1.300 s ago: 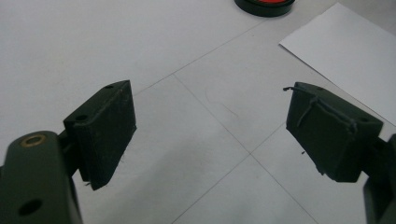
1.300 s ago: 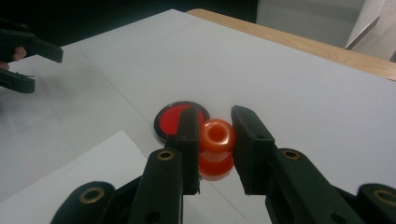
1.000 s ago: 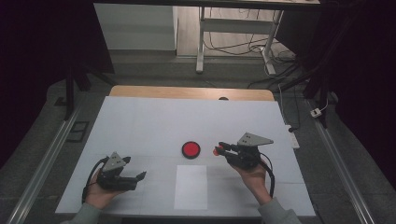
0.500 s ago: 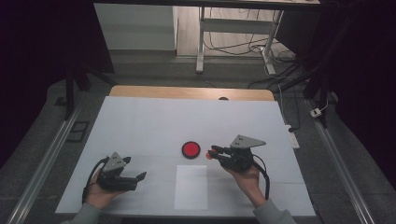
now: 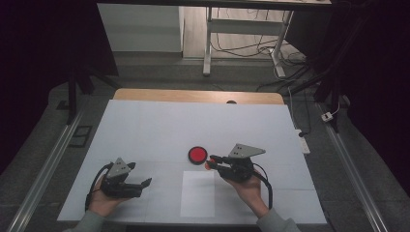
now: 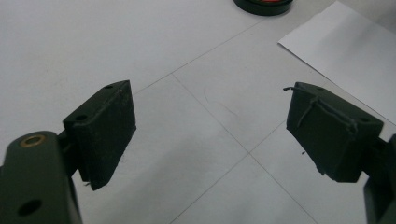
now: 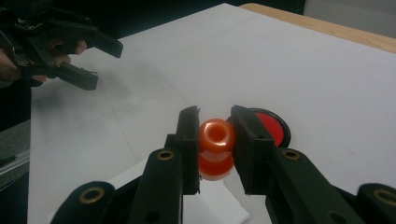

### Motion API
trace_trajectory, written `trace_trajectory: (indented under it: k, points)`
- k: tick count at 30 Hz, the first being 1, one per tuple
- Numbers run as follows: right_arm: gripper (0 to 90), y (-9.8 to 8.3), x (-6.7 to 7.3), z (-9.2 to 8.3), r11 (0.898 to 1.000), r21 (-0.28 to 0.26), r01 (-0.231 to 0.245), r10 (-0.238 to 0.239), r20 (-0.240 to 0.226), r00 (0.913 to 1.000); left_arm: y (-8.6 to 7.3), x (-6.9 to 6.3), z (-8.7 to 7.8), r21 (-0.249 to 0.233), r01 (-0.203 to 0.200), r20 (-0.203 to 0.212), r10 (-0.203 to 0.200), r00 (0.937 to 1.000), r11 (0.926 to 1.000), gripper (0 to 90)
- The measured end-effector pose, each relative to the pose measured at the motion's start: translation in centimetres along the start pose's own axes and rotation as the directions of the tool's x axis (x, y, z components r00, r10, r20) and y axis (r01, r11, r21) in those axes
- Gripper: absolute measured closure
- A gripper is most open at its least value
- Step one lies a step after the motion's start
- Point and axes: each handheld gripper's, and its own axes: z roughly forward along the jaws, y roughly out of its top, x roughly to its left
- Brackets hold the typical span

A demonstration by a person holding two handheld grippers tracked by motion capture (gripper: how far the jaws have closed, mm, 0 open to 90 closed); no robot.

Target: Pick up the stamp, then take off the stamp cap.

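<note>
The right gripper (image 7: 215,140) clamps an orange spool (image 7: 215,142) beside the red dish (image 5: 197,154) — apparently its destination — while the left gripper (image 6: 210,135) waits open.

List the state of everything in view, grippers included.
Right gripper: shut on the orange spool, held just above the table beside the red pad.
Orange spool: clamped between the jaws, hollow end facing the camera.
Left gripper: open, nothing between the jaws.
Red pad: flat on the table, uncovered.
Paper sheet: flat on the table.
</note>
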Motion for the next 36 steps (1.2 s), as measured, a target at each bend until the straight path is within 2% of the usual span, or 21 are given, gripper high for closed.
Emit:
trace_trajectory:
  k: [22, 36]
  points:
    - [71.9, 0.15, 0.05, -0.19, 1.0, -0.006, 0.005, -0.005, 0.005, 1.0, 0.08, -0.07, -0.08, -0.005, -0.003, -0.004, 0.003, 1.0, 1.0, 15.9]
    - [71.8, 0.17, 0.04, -0.24, 1.0, -0.003, 0.008, -0.008, 0.009, 0.9999, 0.82, -0.75, 0.17, -0.017, -0.026, 0.01, 0.026, 0.9996, 0.9995, 15.9]
